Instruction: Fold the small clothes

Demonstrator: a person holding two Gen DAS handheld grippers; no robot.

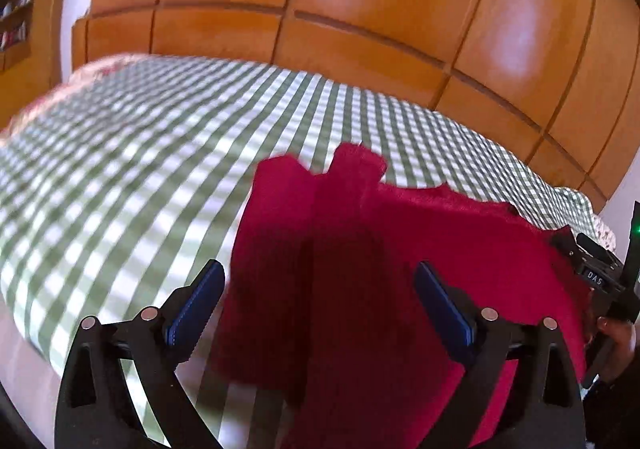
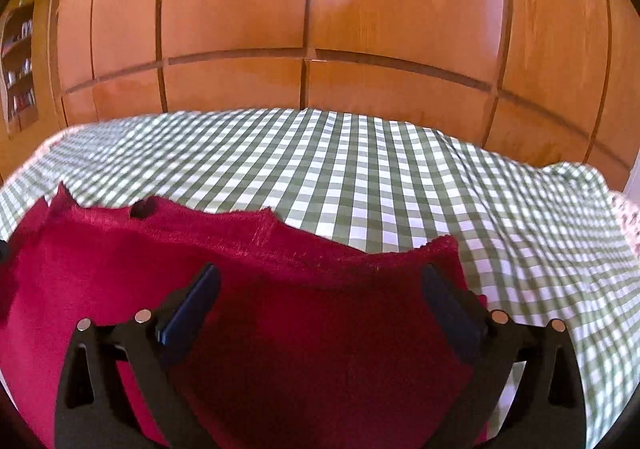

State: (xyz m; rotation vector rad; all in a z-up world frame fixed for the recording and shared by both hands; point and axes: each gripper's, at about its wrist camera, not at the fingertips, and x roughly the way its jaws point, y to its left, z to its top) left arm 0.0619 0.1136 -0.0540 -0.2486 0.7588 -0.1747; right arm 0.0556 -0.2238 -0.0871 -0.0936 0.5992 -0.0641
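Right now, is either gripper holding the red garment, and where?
Neither. Both the left gripper and right gripper are open above the red garment, fingers apart.

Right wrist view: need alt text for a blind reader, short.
A red garment lies spread on a bed covered in a green-and-white checked sheet, directly beneath the open right gripper, whose fingers hold nothing. Orange wooden wardrobe doors fill the background.
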